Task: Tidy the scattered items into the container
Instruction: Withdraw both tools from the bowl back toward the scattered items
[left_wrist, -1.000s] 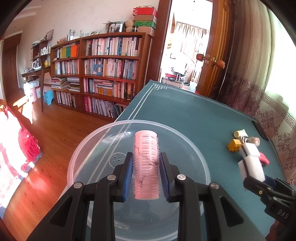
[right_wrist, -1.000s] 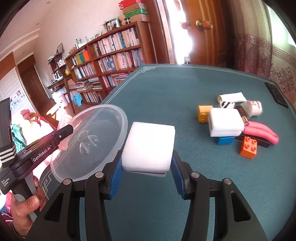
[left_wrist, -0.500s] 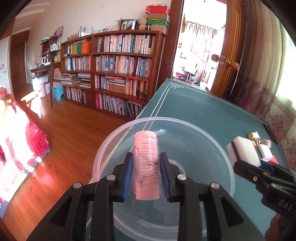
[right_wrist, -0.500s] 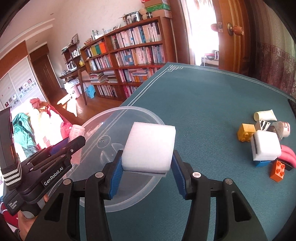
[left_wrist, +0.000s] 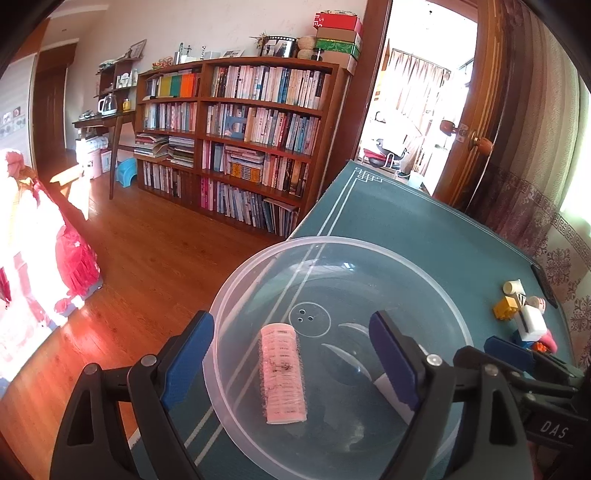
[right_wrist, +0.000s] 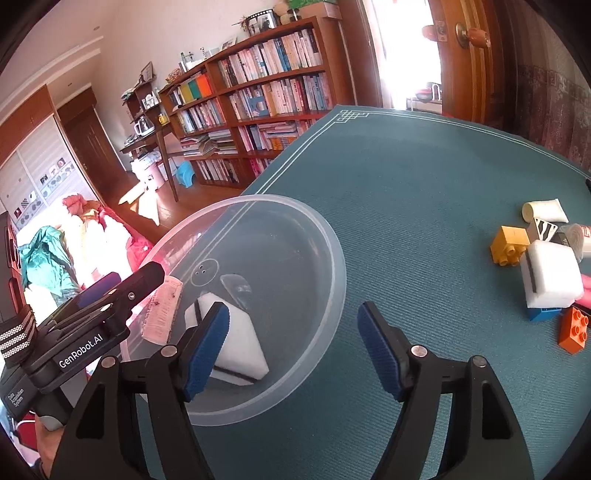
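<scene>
A clear plastic bowl (left_wrist: 436, 280) (right_wrist: 334, 258) stands near the table's left edge. Inside it lie a pink hair roller (left_wrist: 282, 373) (right_wrist: 162, 314) and a white sponge (right_wrist: 236, 343), which the left wrist view shows only as a corner (left_wrist: 388, 387) behind a finger. My left gripper (left_wrist: 291, 358) hangs open over the bowl, above the roller. My right gripper (right_wrist: 291, 347) is open too, straddling the bowl's near right rim, holding nothing. Another white sponge (right_wrist: 550, 277) sits in a pile with yellow (right_wrist: 509, 245), blue (right_wrist: 543, 314) and orange (right_wrist: 572, 330) bricks.
The pile on the teal table (right_wrist: 424, 177) also holds a white tube (right_wrist: 545, 210) and a pink item (right_wrist: 585, 288). A dark flat object (left_wrist: 543, 284) lies by the far right edge. Left of the table the wooden floor (left_wrist: 147, 258) drops away; a bookcase (left_wrist: 240, 140) stands behind.
Both grippers opened. The roller dropped from my left gripper into the bowl, and the white sponge dropped from my right gripper into it. Both grippers have pulled back slightly.
</scene>
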